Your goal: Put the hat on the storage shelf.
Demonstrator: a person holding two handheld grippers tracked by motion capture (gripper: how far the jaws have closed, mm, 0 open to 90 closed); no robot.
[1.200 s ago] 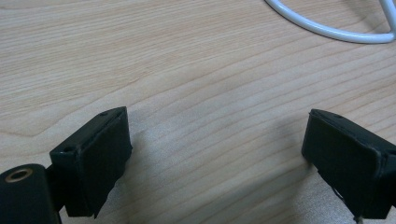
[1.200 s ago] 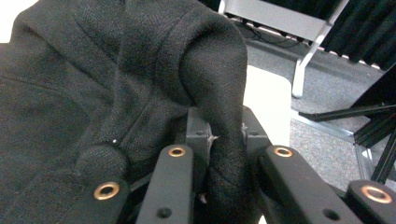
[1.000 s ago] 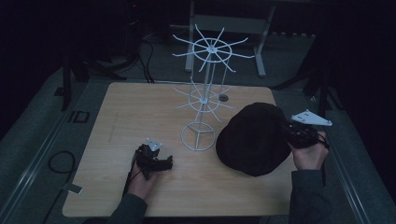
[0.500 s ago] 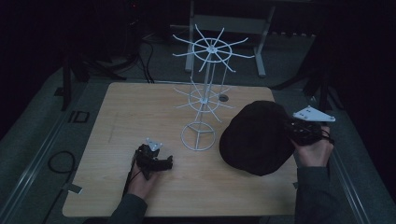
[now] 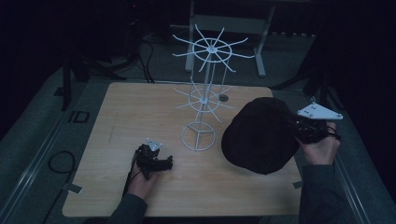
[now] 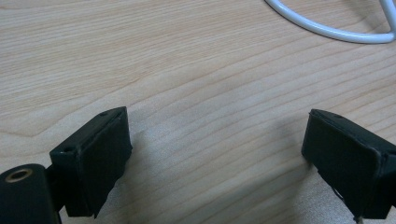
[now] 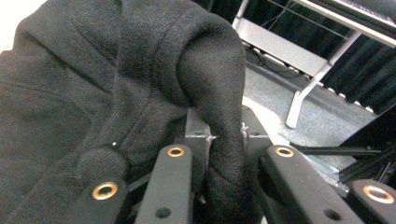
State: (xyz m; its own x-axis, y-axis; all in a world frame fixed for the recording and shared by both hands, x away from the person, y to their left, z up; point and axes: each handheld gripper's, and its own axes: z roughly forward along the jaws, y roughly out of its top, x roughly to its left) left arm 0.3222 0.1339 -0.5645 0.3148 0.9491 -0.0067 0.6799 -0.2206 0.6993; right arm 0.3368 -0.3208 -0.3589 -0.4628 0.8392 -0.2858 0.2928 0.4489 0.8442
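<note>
The black hat (image 5: 259, 135) hangs from the right gripper (image 5: 306, 129), held off the wooden table (image 5: 116, 112) at the table's right side, its crown drooping away from the jaws toward the white wire stand (image 5: 201, 93). In the right gripper view the jaws are nearly closed on a thick fold of the hat's fabric (image 7: 219, 116), which runs straight up between them and bulges over their tips; the rest of the cloth spills to one side of the jaws. The left gripper (image 5: 154, 158) rests low over the table with its jaws spread wide and bare wood between them; the stand's ring base (image 6: 327, 28) lies well beyond their tips. The likeliest trouble is the soft fold creeping out of the pinch under the hat's hanging weight. Another is the sagging crown snagging a thin spoke and tipping the light stand, since nothing steadies the base.
</note>
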